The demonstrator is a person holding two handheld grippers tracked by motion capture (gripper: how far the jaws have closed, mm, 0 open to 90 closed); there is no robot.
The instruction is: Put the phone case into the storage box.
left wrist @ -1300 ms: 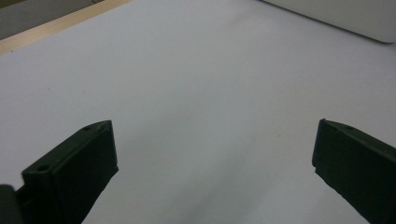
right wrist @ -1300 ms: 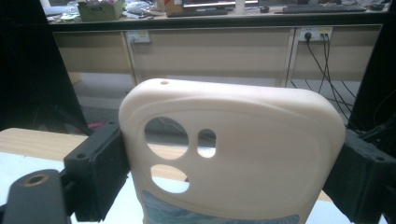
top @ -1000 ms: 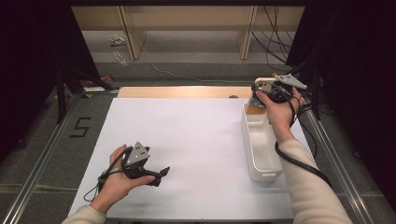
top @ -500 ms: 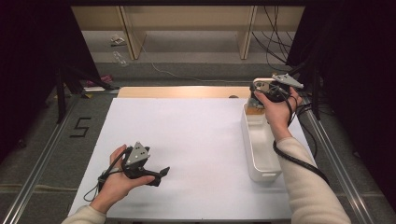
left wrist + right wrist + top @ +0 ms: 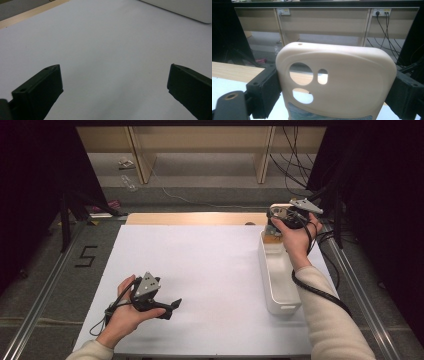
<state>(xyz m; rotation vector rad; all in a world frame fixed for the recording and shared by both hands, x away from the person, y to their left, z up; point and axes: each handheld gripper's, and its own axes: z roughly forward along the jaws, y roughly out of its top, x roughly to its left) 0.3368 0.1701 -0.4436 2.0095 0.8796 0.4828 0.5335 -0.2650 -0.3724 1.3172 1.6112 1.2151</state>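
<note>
Little has moved since the earlier frames: the right hand has edged slightly farther from the person, still at the far end of the white bin, while the left hand stays where it was on the near left of the desk.

The desk is covered by a white sheet, with a strip of light wood showing along its far edge. On the grey floor to its left a black "5" is marked. The long white bin lies lengthwise along the right side of the sheet.

The right gripper is held up above the bin's far end, its fingers pinching a cream phone case by its two long edges. The case stands upright between them, with camera cut-outs in its upper left and a bluish patch low down; no writing on it can be read.

The left gripper rests low over the bare sheet, its fingers spread wide apart with nothing between them. A corner of the bin shows at the upper right of the left gripper view.
</note>
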